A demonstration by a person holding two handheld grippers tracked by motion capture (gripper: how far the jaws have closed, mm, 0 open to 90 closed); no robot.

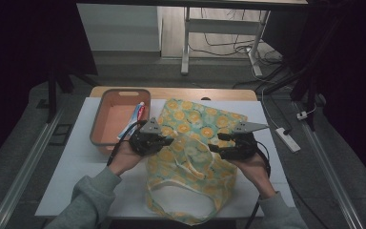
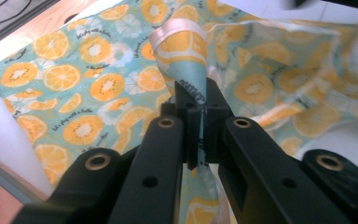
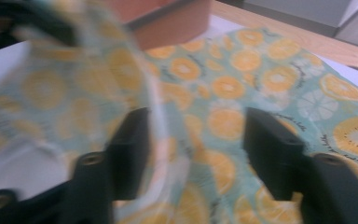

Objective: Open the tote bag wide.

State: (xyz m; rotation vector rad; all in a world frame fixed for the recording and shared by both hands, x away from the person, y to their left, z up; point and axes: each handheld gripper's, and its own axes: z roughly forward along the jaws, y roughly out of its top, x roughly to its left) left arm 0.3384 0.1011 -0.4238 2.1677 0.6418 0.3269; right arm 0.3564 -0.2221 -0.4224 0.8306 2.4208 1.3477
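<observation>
Lying flat across the middle of the white tabletop (image 1: 76, 157), one fabric tote bag (image 1: 190, 157) with an orange-slice print sits directly between and beneath both tongs. The left tongs (image 1: 166, 141) are clamped tight on a raised fold of the bag's edge; in the left gripper view that fold (image 2: 186, 60) rises upright from between the closed jaws of the left tongs (image 2: 200, 121). The right tongs (image 1: 215, 143) stand spread wide at the bag's opposite edge. In the right gripper view the right tongs (image 3: 193, 140) have a blurred strip of fabric (image 3: 161, 140) crossing the gap close to one jaw; whether it touches that jaw cannot be told.

Surrounding items, counted:
- One orange rectangular basin (image 1: 106, 125), just beyond and outboard of the left tongs, its near wall beside the bag.
- One toothpaste tube (image 1: 136, 118), leaning on the basin rim nearest the left tongs.
- One white power strip (image 1: 287, 139), on the floor well outboard of the right tongs.

Nothing lies between the two tongs except the bag.
</observation>
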